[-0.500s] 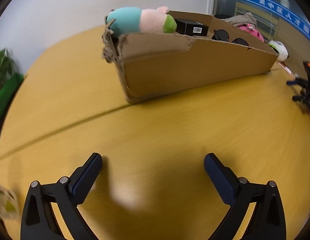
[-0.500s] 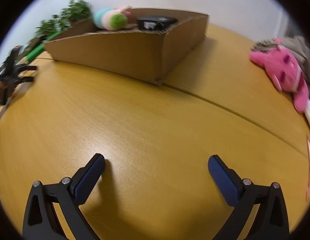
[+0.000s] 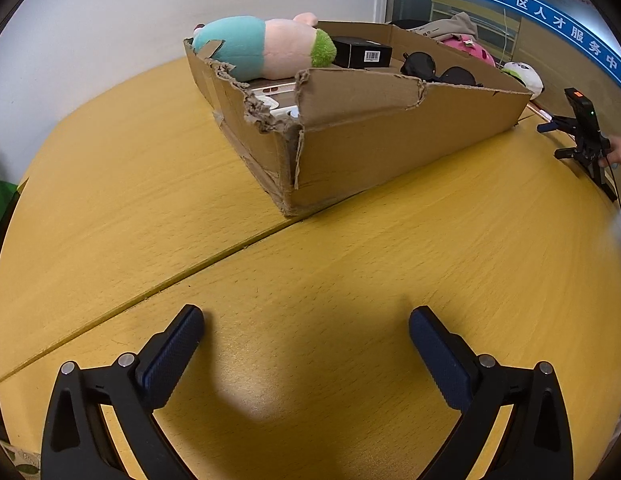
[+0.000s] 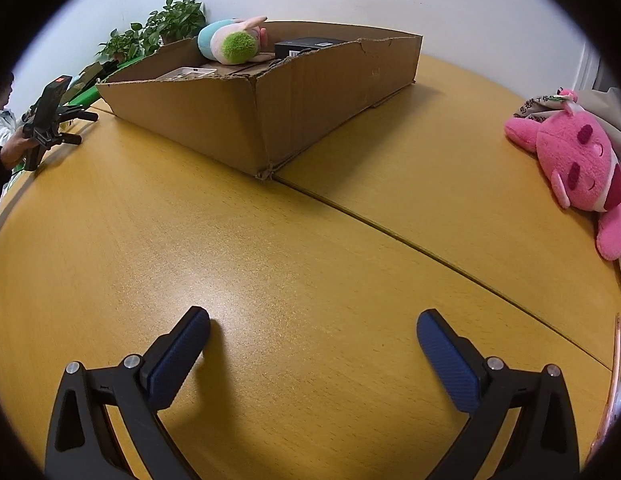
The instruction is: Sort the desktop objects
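Note:
A torn cardboard box [image 3: 390, 148] stands on the yellow wooden table [image 3: 350, 264]; it also shows in the right wrist view [image 4: 214, 128]. In it lie a teal, pink and green plush toy [image 3: 266, 46], a black carton [image 3: 362, 54], sunglasses [image 3: 438, 70] and a white item. The plush [image 4: 230, 42] and black carton [image 4: 306, 46] show in the right wrist view too. My left gripper [image 3: 306, 324] is open and empty, low over the table in front of the box. My right gripper [image 4: 312, 326] is open and empty, also in front of the box.
A pink plush toy [image 4: 578, 164] lies on the table at the right beside grey cloth. A person's hand holds a black phone stand [image 4: 46, 116] at the left edge; it also shows in the left wrist view [image 3: 586, 136]. Potted plants [image 4: 158, 28] stand behind the box.
Both grippers have risen and tilted a little, so the box appears lower and its inside shows more. Both stay open.

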Demonstrator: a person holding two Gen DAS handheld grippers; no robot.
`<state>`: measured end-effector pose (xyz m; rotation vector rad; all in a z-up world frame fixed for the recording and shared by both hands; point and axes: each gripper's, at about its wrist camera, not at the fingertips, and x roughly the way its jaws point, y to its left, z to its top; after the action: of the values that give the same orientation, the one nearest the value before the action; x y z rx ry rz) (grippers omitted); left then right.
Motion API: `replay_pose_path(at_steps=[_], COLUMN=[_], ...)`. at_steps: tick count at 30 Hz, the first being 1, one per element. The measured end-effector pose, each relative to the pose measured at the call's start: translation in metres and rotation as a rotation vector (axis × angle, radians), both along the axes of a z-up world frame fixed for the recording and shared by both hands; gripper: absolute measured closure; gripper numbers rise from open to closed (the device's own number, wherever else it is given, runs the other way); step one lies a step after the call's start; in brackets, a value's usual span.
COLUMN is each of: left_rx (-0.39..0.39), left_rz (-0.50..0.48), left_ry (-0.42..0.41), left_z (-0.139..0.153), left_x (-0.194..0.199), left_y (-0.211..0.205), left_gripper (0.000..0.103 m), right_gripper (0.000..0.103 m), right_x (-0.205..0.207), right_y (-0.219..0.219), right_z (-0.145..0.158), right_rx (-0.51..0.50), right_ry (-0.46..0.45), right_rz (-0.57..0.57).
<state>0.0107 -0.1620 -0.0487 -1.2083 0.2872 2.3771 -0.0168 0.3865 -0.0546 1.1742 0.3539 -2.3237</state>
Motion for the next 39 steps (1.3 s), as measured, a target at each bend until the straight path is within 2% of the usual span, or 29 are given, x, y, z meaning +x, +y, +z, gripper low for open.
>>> replay_pose_path(at_steps=[39], left_rx=[-0.008], left_rz=[0.003], left_ry=[0.002], left_z=[0.0041], left_x=[0.0017], left_y=[0.0023], left_gripper=[0.000], right_gripper=[0.000], right_x=[0.0007], right_y=[0.0033], right_z=[0.0005], right_rx=[0.000], right_ry=[-0.004], right_rz=[0.006])
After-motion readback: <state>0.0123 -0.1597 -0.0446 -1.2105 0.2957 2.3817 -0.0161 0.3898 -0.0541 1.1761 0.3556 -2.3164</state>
